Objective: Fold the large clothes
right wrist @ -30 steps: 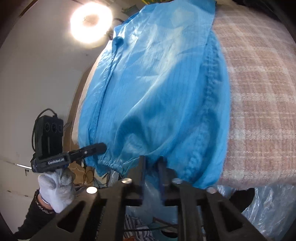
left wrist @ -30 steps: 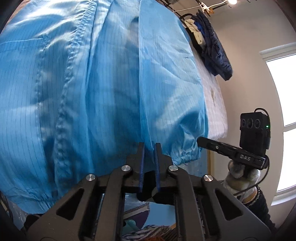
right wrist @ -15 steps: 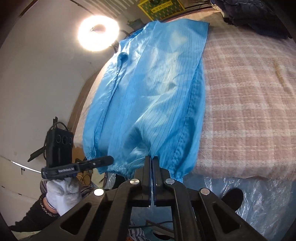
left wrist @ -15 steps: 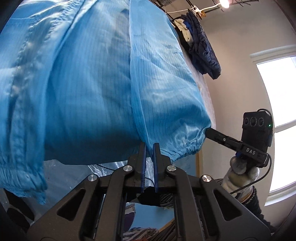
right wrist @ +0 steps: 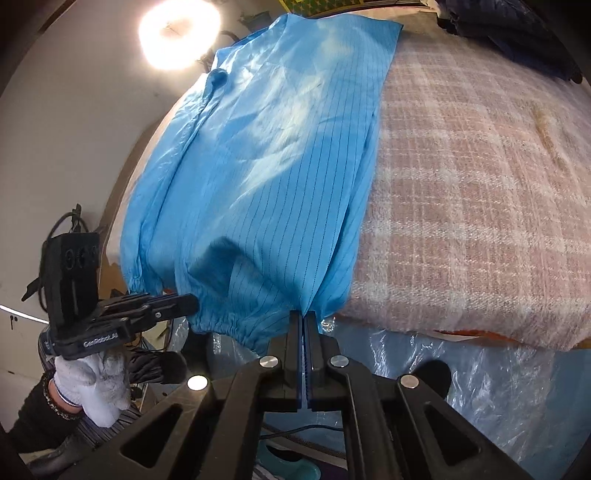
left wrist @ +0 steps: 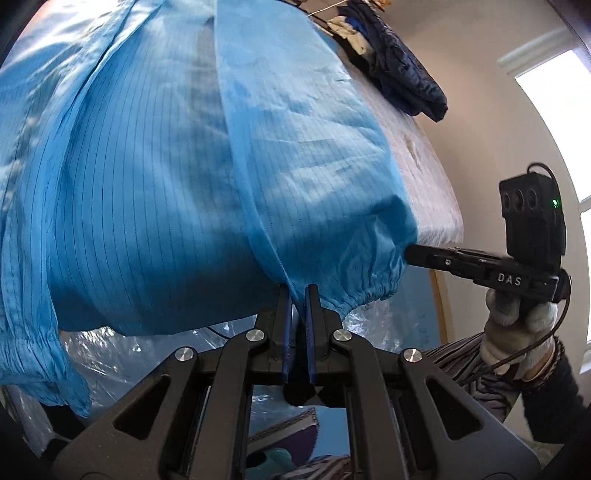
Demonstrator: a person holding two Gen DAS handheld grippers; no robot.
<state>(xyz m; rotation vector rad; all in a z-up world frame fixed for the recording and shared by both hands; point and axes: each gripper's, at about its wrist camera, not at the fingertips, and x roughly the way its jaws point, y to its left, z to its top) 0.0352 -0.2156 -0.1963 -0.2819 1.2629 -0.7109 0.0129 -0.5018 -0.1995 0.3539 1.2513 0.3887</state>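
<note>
A large bright blue pinstriped garment [left wrist: 184,166] lies along the bed, its elastic hem hanging over the near edge; it also shows in the right wrist view [right wrist: 266,158]. My left gripper [left wrist: 298,293] is shut on the hem at a seam. My right gripper [right wrist: 303,317] is shut on the hem at the garment's right corner. Each gripper shows in the other's view, the right gripper [left wrist: 410,254] at the hem's right end and the left gripper [right wrist: 192,302] at its left part.
The bed carries a pink and white plaid blanket [right wrist: 480,192]. Dark blue clothes [left wrist: 402,74] are piled at its far end. Clear plastic sheeting [right wrist: 480,387] hangs below the bed edge. A window [left wrist: 576,122] is at right, a bright lamp [right wrist: 177,33] at far left.
The right gripper has shut on the hem. Both grippers have drawn the hem off the bed edge and lifted it slightly, so the garment now hangs stretched between them.
</note>
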